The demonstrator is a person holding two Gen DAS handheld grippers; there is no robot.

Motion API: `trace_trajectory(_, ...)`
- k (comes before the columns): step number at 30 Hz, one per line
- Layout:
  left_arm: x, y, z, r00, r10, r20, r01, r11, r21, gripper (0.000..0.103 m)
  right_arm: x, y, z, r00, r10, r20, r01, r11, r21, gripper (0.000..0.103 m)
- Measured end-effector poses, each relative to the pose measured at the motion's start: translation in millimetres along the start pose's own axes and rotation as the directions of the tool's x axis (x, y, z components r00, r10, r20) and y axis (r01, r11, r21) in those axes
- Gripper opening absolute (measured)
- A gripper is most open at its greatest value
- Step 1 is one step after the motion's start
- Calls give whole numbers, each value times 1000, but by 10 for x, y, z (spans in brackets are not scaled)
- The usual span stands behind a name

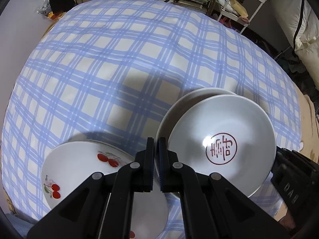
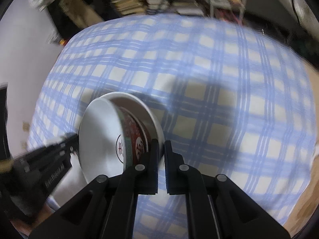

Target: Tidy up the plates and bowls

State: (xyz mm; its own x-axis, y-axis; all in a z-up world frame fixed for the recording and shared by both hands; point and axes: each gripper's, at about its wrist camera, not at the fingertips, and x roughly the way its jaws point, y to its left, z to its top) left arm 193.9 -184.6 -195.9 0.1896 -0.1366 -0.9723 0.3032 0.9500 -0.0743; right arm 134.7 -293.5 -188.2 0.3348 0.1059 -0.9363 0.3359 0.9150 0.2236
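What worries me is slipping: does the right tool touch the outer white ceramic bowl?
Touching: right wrist view shows right tool pinching the outer white ceramic bowl's rim.

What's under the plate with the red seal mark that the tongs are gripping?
Under the red-seal plate sits another white dish; only its far rim shows. The right wrist view shows red patterning inside it. Anything deeper is covered.

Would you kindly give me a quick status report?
Left hand-held gripper shut on seal plate. Right hand-held gripper shut on its far rim. Cherry plate alongside.
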Motion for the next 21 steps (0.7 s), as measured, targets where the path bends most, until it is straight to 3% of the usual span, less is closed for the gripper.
trace_trajectory(3, -10, 63, 39, 999, -35, -14, 35, 999, -21, 1, -36, 30, 25, 1000, -15, 10, 15, 1000, -19, 9)
trace_trajectory(7, -15, -42, 57, 1000, 14, -7, -14, 999, 33, 2, -38, -2, 32, 1000, -6, 14, 5, 1000, 5, 9)
trace_trajectory(21, -141, -128, 169, 999, 45, -7, -44, 995, 87, 3, -166, -69, 76, 998, 62, 27, -64, 996, 63, 8)
